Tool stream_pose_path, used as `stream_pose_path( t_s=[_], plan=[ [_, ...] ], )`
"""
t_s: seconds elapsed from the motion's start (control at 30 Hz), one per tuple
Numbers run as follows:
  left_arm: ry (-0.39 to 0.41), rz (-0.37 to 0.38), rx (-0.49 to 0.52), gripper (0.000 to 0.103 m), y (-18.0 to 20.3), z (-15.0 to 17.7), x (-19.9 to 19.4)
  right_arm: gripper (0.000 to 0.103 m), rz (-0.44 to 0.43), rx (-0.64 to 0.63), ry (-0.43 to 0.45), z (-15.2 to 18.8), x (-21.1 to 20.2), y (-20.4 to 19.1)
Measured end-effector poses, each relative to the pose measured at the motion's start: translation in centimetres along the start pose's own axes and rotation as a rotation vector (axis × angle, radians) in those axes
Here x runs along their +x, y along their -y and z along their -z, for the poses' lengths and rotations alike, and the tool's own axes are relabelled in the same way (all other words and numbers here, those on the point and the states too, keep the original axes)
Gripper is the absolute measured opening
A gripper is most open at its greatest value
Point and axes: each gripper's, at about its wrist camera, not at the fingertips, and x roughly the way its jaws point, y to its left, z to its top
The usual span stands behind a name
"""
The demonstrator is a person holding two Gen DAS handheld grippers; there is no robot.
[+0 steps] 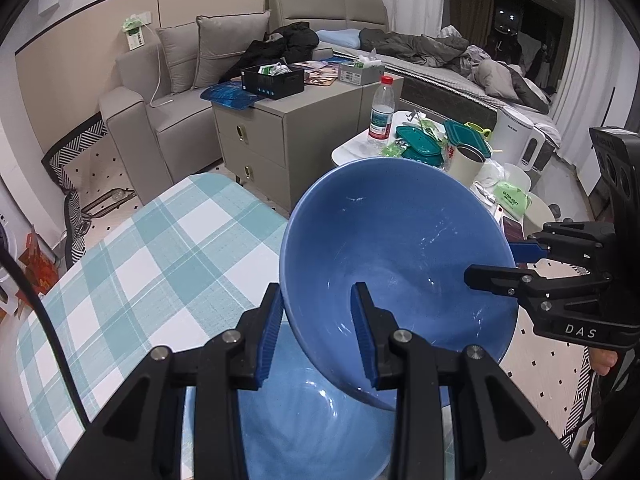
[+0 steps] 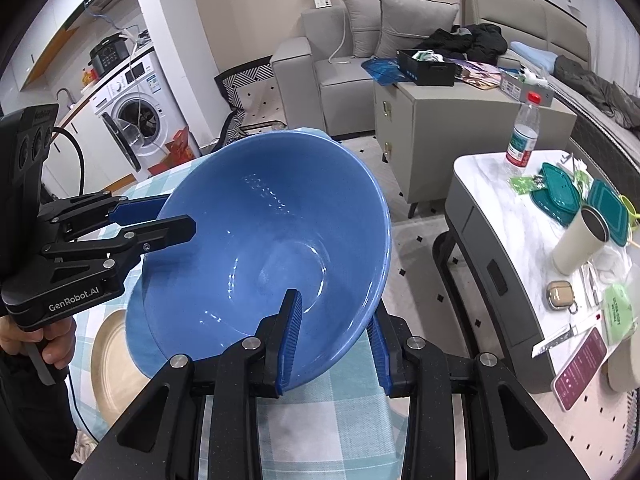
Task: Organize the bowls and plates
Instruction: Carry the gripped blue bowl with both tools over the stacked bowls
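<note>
- Two grippers of mine pinch one blue bowl (image 1: 396,248) by opposite sides of its rim: my left gripper (image 1: 320,332) has one blue pad outside the wall and one inside, and my right gripper (image 2: 334,340) clamps the opposite rim the same way.
- Held between them, the bowl is clear of the table and tilted, its open mouth facing both cameras.
- Directly beneath my left gripper sits a second blue bowl (image 1: 312,420), apart from the lifted one.
- Below and left of my right gripper a cream plate (image 2: 108,364) lies on the checked tablecloth (image 1: 132,264), partly hidden behind the bowl.
- The cloth's far edge curves off just beyond the bowl; past it is open tiled floor (image 2: 416,236).
- To the right of my right gripper stands a marble side table (image 2: 492,184), separated from the cloth by a strip of floor and crowded with a water bottle (image 2: 522,136), teal lids (image 2: 560,196) and a cream tumbler (image 2: 580,240).
- Farther ahead stands a grey nightstand (image 1: 276,136), then a grey sofa (image 1: 168,80).
- The lifted bowl is glossy mid-blue, deep and cone-shaped with a small flat bottom; light streaks shine on its inner wall, and it looks empty.
</note>
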Motion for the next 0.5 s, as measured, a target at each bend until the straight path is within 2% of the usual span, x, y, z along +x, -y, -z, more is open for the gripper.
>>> stream_pose_path(
  t_s=[0.5],
  plan=[
    [0.014,-0.016,-0.032,0.033,-1.4,0.8,-1.2,0.033,-0.005,-0.031,0.006,-0.8,0.1,-1.7]
  ],
)
